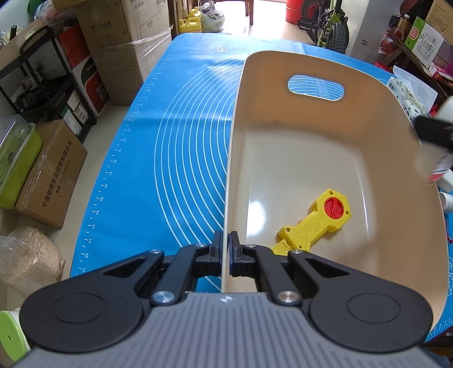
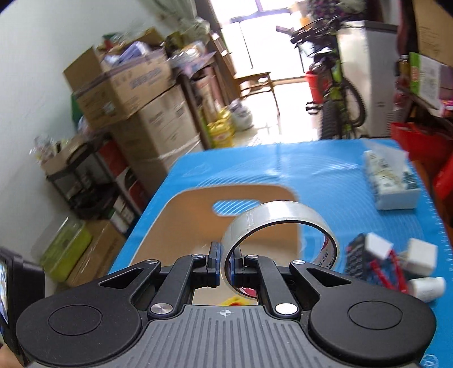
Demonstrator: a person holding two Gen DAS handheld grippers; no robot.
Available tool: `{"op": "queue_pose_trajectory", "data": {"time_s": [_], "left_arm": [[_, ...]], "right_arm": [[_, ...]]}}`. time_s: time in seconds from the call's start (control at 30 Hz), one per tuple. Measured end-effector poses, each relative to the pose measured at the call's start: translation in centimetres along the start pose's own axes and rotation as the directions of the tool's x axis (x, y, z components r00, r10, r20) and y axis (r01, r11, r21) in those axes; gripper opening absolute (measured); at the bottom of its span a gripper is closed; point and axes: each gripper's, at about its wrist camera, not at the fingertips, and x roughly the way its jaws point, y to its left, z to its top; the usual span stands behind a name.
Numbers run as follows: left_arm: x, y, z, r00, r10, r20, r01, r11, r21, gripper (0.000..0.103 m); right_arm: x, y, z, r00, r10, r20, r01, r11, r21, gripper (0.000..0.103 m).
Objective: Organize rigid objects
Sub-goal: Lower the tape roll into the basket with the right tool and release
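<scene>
A beige plastic bin (image 1: 317, 147) with a handle slot stands on the blue mat. My left gripper (image 1: 226, 240) is shut on the bin's left wall at its rim. Inside the bin lies a yellow toy tool with a red knob (image 1: 320, 218). My right gripper (image 2: 225, 256) is shut on the wall of a clear tape roll (image 2: 271, 226), held up in the air above the near end of the bin (image 2: 198, 209). A sliver of the yellow toy (image 2: 233, 300) shows below it. The right gripper appears blurred at the right edge of the left wrist view, beyond the bin's right wall.
To the right of the bin on the mat (image 2: 325, 175) lie white blocks with red and blue parts (image 2: 390, 263) and a white tray of small items (image 2: 390, 181). Cardboard boxes (image 1: 121, 51) and a black shelf (image 1: 51, 85) line the left side; a bicycle (image 1: 331, 25) stands at the back.
</scene>
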Motion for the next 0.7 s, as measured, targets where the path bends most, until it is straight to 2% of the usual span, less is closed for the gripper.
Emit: {"op": "queue_pose_trajectory", "data": {"time_s": [0.17, 0.27, 0.47, 0.57, 0.67, 0.7], "left_arm": [[0.0, 0.0, 0.0, 1.000, 0.000, 0.000, 0.000, 1.000, 0.000, 0.005], [0.0, 0.0, 0.0, 1.000, 0.000, 0.000, 0.000, 1.000, 0.000, 0.005], [0.0, 0.0, 0.0, 1.000, 0.001, 0.000, -0.001, 1.000, 0.000, 0.005], [0.0, 0.0, 0.0, 1.000, 0.001, 0.000, -0.001, 1.000, -0.001, 0.005], [0.0, 0.0, 0.0, 1.000, 0.001, 0.000, -0.001, 1.000, 0.000, 0.005], [0.1, -0.1, 0.1, 1.000, 0.003, 0.000, -0.003, 1.000, 0.000, 0.005]], "right_arm": [[3.0, 1.7, -1.0, 0.995, 0.023, -0.099, -0.024, 1.000, -0.007, 0.018], [4.7, 1.7, -1.8, 0.987, 0.012, -0.159, -0.012, 1.000, 0.002, 0.018], [7.0, 1.4, -4.0, 0.959, -0.015, -0.283, 0.016, 1.000, 0.000, 0.018], [7.0, 1.1, -4.2, 0.953, -0.022, -0.303, 0.021, 1.000, -0.004, 0.026], [6.3, 1.0, -4.0, 0.958, -0.026, -0.286, 0.023, 1.000, -0.014, 0.034], [6.0, 1.1, -3.8, 0.961, -0.030, -0.276, 0.025, 0.999, -0.019, 0.039]]}}
